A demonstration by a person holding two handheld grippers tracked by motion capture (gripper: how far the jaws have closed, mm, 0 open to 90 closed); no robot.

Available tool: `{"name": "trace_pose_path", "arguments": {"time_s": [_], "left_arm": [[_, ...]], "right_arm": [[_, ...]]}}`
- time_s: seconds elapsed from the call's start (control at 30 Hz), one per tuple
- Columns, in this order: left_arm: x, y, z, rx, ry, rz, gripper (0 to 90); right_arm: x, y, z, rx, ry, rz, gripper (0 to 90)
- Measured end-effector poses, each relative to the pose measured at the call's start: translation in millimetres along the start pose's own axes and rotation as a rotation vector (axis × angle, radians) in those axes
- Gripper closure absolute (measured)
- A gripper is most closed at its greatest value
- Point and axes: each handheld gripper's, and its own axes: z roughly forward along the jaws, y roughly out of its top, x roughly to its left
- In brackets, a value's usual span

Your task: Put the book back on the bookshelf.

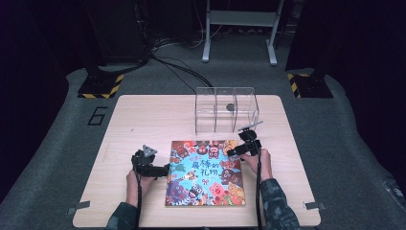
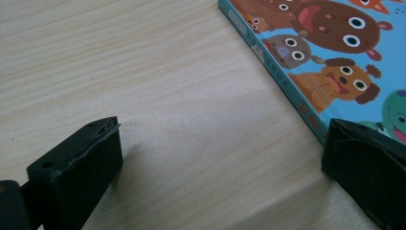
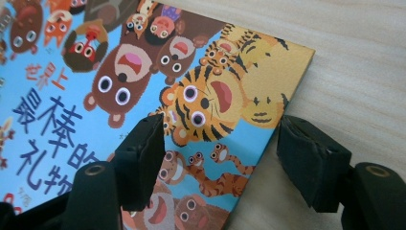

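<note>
My jaws stand apart on both sides, and neither pair presses on anything. The left gripper (image 1: 165,168) sits low on the wooden table (image 1: 143,115), just off the left edge of the picture book (image 1: 206,173); in the left gripper view one jaw rests over bare wood and the other reaches the book's spine edge (image 2: 282,81), with open table between them. The right gripper (image 1: 229,153) hovers at the book's far right corner. In the right gripper view its jaws straddle that corner: one hangs over the cover by the tiger's face (image 3: 210,100), the other lies beyond the book's right edge, over the wood. Whether a pad touches the edge I cannot tell.

The book lies flat, cover up, in the near middle of the table, crowded with cartoon animals on blue. Just behind the book's far right corner stands a clear three-part acrylic holder (image 1: 226,109), upright and apart from the book.
</note>
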Motion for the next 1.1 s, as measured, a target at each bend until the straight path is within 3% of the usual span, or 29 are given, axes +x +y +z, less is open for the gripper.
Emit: {"name": "trace_pose_path", "arguments": {"time_s": [0.4,0.83,1.1], "left_arm": [[-0.4,-0.1,0.1,-0.004,0.002,-0.004,0.1],[-0.3,-0.1,0.1,-0.004,0.001,-0.003,0.2],[-0.3,-0.2,0.0,-0.005,0.001,-0.002,0.2]], "right_arm": [[1.6,-5.6,-13.5,-0.068,0.07,0.047,36.8],[6.3,-2.7,-23.5,-0.086,0.058,0.021,39.3],[13.1,2.6,-41.1,-0.118,0.089,0.002,42.3]]}}
